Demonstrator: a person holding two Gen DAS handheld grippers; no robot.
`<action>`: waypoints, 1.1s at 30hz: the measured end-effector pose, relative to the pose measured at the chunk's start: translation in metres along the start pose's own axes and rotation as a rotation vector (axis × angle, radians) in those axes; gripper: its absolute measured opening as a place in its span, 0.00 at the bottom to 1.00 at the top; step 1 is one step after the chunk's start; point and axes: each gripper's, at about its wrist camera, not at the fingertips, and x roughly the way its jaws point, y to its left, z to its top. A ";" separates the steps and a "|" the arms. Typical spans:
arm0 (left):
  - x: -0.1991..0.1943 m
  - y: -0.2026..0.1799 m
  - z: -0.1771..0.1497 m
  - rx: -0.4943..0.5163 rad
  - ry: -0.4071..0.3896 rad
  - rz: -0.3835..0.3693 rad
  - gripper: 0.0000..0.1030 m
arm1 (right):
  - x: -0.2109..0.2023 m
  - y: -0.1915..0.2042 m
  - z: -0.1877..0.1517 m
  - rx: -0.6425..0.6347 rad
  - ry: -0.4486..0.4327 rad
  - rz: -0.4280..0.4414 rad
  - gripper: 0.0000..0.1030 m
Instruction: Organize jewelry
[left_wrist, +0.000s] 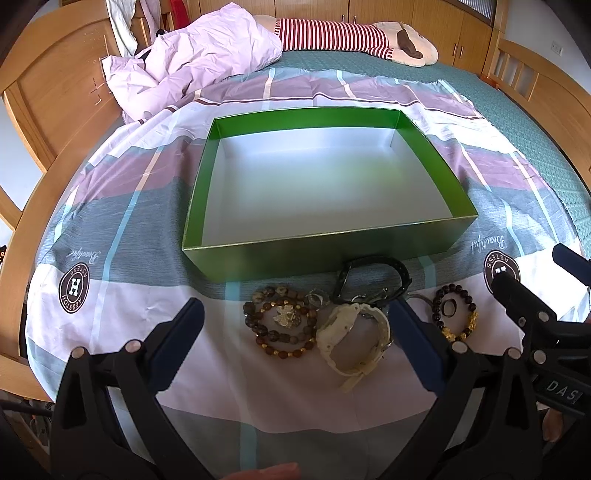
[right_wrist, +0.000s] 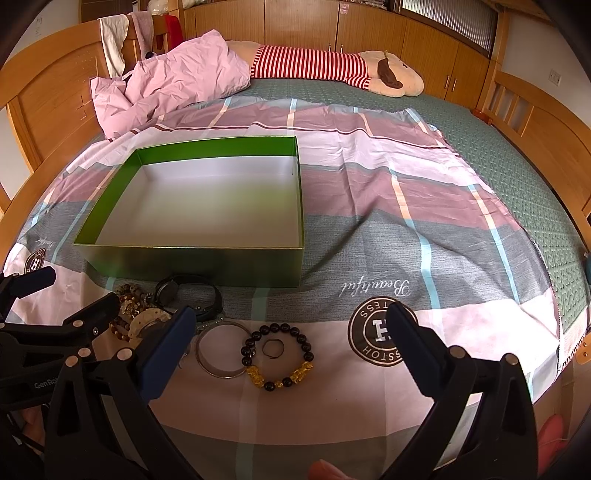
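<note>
Two watches (left_wrist: 354, 332), two bead bracelets (right_wrist: 280, 356), one box (left_wrist: 325, 184)

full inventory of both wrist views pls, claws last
box: 1, green outside, white inside, nothing in it, mid-sheet
brown bead bracelet: 1, brown/gold, before box
white watch: 1, cream, right of it
black watch: 1, black, against box front
silver bangle: 1, silver, left of black bracelet
black bead bracelet: 1, black/gold, on sheet
ring: 1, dark, inside black bracelet
plush toy: 1, red-white striped, far end
quilt: 1, lilac, far left
left claw: 1, black/blue, open
right claw: 1, black/blue, open
</note>
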 end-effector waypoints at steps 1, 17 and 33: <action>0.000 0.000 0.000 0.000 0.000 0.000 0.96 | 0.000 0.000 0.000 -0.001 -0.001 0.000 0.97; 0.000 0.000 0.000 0.000 0.001 0.000 0.96 | 0.000 0.000 0.000 -0.002 -0.003 -0.002 0.97; -0.001 -0.002 -0.001 0.001 0.002 0.000 0.96 | -0.001 0.000 0.000 -0.003 -0.005 -0.003 0.97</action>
